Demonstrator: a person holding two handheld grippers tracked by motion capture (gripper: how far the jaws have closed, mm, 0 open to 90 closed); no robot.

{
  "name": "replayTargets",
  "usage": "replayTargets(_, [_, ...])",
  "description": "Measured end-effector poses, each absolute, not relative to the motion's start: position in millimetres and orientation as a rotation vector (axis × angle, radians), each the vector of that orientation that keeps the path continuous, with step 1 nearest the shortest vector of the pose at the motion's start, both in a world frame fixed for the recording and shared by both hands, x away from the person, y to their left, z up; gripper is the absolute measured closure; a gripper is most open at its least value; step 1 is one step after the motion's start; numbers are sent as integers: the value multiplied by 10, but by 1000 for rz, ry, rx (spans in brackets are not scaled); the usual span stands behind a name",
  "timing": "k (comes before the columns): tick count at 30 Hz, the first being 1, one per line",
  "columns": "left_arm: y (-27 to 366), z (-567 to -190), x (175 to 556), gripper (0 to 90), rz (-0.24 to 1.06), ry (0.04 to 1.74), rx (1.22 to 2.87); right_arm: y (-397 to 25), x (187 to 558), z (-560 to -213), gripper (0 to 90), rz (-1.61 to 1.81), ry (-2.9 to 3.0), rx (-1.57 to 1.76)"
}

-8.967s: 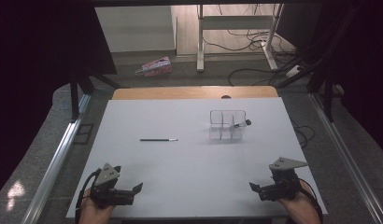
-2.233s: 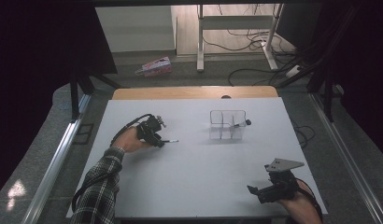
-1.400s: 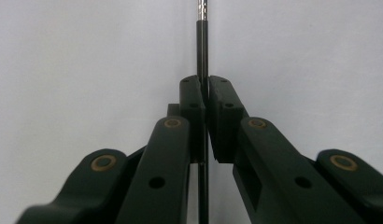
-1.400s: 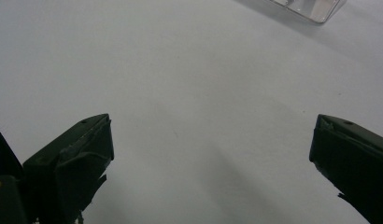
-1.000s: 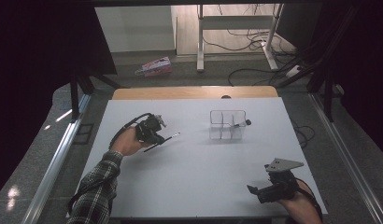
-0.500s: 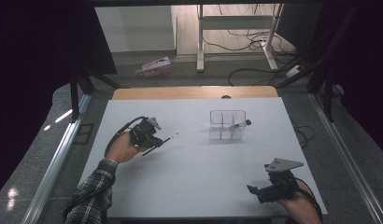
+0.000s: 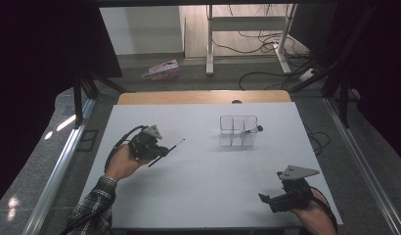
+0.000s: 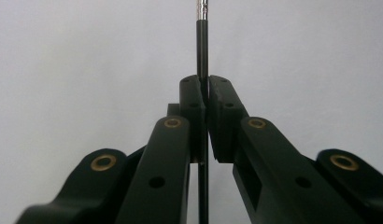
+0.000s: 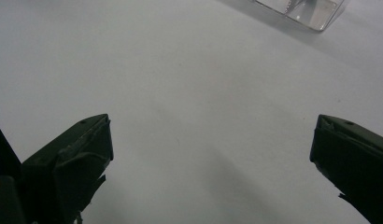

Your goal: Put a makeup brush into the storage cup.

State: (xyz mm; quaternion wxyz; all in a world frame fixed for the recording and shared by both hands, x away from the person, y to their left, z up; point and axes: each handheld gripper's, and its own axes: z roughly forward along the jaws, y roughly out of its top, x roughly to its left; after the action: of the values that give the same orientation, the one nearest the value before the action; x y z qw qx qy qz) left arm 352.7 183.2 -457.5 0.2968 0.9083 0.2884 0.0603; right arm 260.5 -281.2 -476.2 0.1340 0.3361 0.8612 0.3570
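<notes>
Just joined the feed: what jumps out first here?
The left hand-held gripper, over the white table's left half, is clamped on a thin black pen-like stick pointing toward a clear plastic divided box at the far right. The right hand-held gripper sits open at the near right corner.

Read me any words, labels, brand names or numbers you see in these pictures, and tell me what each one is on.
No text can be read.
Pink box on the floor beyond the table: printed, but too small and blurred to read.
Thin black pen clamped in the left gripper: no lettering shows.
Clear organizer and right gripper: no labels show.
</notes>
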Motion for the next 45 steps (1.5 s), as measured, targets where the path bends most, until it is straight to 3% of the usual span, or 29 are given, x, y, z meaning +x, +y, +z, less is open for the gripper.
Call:
replayTargets(25, [1940,-4628,3050,858,172,757,2184,-2824,2606,-4744,0,1065,2475,975])
replayTargets(45, [1982,-4601,2706,857,220,749,2100,-2835,2600,-4719,0,1094,2455,966])
